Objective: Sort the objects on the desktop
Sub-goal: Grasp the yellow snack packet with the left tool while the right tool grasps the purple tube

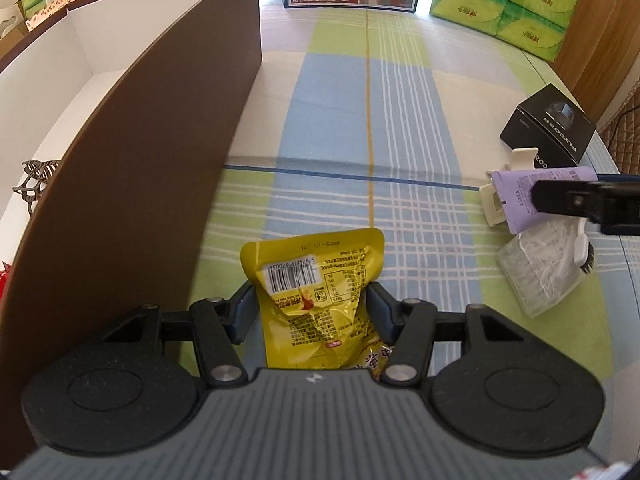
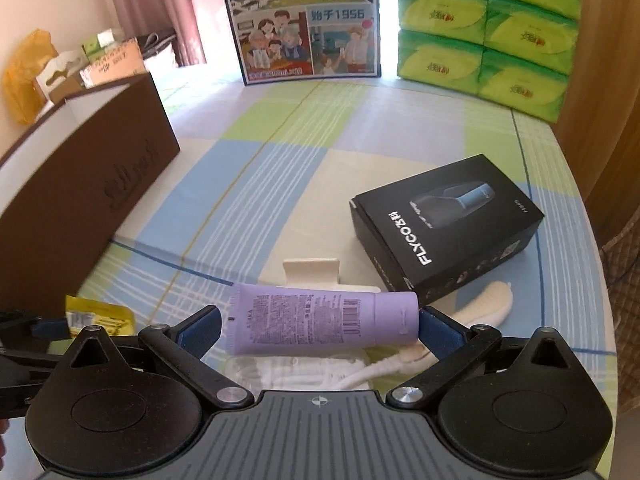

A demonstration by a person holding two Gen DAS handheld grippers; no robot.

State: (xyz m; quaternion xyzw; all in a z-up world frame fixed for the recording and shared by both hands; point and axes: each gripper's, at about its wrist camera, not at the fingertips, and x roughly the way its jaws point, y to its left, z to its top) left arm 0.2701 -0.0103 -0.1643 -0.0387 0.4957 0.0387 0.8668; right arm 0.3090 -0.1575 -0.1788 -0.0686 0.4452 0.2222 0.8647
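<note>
My left gripper [image 1: 311, 300] is shut on a yellow snack packet [image 1: 316, 276]; its blue pads press the crinkled sides just above the checked tablecloth. The same packet [image 2: 100, 318] shows at the left edge of the right wrist view. A purple tube [image 2: 320, 322] lies crosswise on the table, lengthwise between the fingers of my right gripper [image 2: 318, 328], which is open. The right pad is at the tube's cap and the left pad sits just off its crimped end. In the left wrist view one finger of that gripper [image 1: 560, 200] overlaps the purple tube [image 1: 520, 196].
A tall brown box [image 1: 140, 160] with white compartments stands at the left. A black razor box [image 2: 444, 220], a white clip [image 2: 312, 270], a clear box of cotton swabs [image 2: 296, 372] and a white brush [image 2: 492, 304] crowd around the tube. Green tissue packs [image 2: 500, 32] and a milk carton [image 2: 304, 20] stand at the back.
</note>
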